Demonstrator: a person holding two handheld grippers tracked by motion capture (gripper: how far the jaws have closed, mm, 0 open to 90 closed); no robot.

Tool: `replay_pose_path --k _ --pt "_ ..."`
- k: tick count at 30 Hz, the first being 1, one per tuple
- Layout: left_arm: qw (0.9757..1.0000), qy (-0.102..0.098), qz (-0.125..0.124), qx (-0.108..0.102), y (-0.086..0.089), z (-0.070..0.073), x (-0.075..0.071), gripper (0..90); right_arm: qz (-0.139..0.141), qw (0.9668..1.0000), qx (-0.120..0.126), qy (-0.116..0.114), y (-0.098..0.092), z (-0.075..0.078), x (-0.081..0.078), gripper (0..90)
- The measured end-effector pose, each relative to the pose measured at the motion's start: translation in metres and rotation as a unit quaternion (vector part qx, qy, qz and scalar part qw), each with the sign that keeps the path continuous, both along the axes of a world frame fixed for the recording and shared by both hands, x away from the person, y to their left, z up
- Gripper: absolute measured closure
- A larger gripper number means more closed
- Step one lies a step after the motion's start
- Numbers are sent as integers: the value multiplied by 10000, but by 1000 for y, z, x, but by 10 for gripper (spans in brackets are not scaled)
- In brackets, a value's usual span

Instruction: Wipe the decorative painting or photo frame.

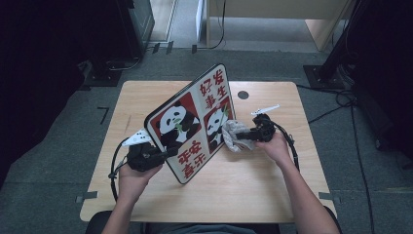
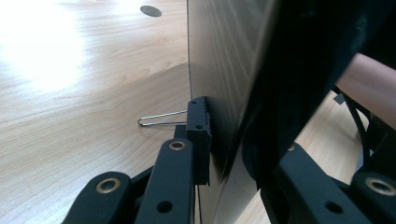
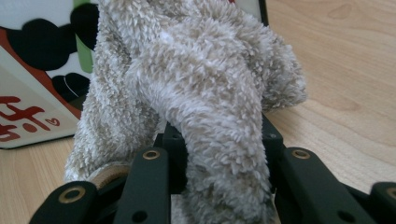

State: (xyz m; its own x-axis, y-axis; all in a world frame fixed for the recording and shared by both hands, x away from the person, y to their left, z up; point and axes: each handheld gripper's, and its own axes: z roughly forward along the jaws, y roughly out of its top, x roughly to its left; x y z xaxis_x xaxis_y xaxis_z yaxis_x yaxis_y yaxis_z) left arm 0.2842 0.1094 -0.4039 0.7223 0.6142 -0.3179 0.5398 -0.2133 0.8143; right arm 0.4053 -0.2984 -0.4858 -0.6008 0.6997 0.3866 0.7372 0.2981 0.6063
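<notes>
Left gripper (image 1: 163, 153) sits near the table's left front, jaws clamped on the lower left edge of the panda board (image 1: 192, 122); in the left gripper view the black pads pinch the thin panel (image 2: 219, 70) edge-on. The board stands tilted on its bottom edge at mid-table, printed face toward the person, top corner leaning away. Judged stiff, flat and fairly light, with a glossy face likely to slip under pressure; an edge grip low down, as here, looks right, though a single pinch point lets it pivot if pushed hard. A wire clip (image 2: 161, 119) lies on the wood just beside the board's back. To the right, the fluffy cloth (image 1: 236, 134) is pressed against the board's right portion, bunched in the right gripper (image 1: 246, 136), whose jaws are closed tight on it; the right gripper view shows the pile (image 3: 205, 93) bulging over the jaws with the board's printed face (image 3: 37, 84) close behind. The cloth is soft, light and compressible, so it needs a firm, deep pinch on a thick fold. The wooden table (image 1: 272, 190) is otherwise bare apart from a round cable hole (image 1: 243, 95) behind. Each gripper's cable trails toward the table edge and might snag; floor cables lie well apart on the right.
</notes>
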Motion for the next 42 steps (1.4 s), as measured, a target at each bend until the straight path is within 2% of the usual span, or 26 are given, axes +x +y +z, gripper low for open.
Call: replay_pose_path --k 7,12,18,20,25,30,35,38,42 --pt "10000 33 11 -36 0 -1 0 782 9 9999 104 23 -5 2 0 669" --pt "10000 41 28 -22 0 0 0 784 -14 9999 110 -102 -10 14 -3 676" --pt "10000 71 24 -32 1 -1 0 784 12 9995 226 -229 -12 31 -8 678" --pt "9999 93 15 -50 1 -1 1 783 71 9992 228 -329 -11 38 -9 678" --pt "9999 102 10 -62 1 -1 1 782 105 9986 289 -421 -7 55 -13 678" --pt "9999 118 2 -66 2 -1 1 780 145 9981 249 -541 -4 71 -14 678" --pt "9999 125 -4 -73 2 -1 1 780 228 9970 361 -651 -1 89 -13 678" --pt "9999 125 -3 -74 2 -1 1 780 321 9970 218 -666 5 101 -10 679" --pt "9999 113 -1 -72 2 -1 1 780 438 9959 247 -755 10 119 -8 679"
